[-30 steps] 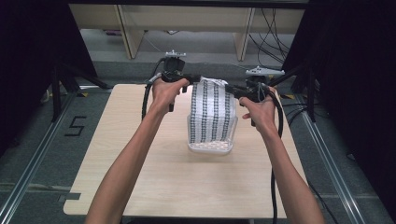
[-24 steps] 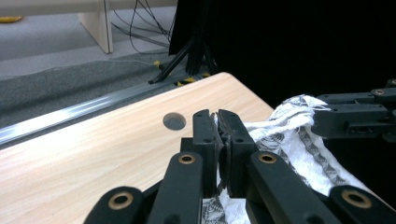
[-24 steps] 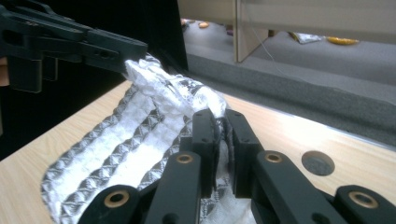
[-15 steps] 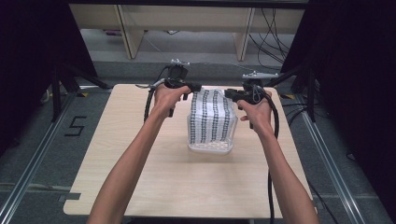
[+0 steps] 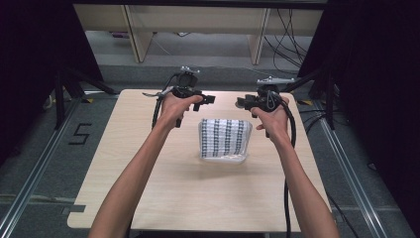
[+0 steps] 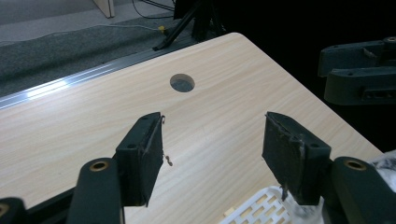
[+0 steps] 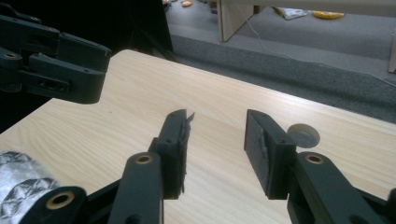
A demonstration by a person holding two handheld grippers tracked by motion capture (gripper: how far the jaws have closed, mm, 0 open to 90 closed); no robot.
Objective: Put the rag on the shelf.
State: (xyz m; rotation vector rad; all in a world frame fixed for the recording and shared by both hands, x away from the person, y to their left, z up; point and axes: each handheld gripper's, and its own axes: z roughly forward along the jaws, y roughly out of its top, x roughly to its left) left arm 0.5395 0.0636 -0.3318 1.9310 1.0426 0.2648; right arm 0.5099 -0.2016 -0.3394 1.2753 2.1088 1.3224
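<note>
On the wooden table [image 5: 148, 198], near its centre, sits a white basket [image 5: 224, 140] holding patterned packets. Beyond it, the left gripper [image 5: 207, 99] and right gripper [image 5: 241, 102] hover apart, jaws spread, empty.

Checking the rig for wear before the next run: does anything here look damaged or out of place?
Yes. The pads on the left claw look torn and frayed, with loose shreds hanging; the right claw has pads similarly ragged. The white basket with its patterned cloth sits squarely on the table.
</note>
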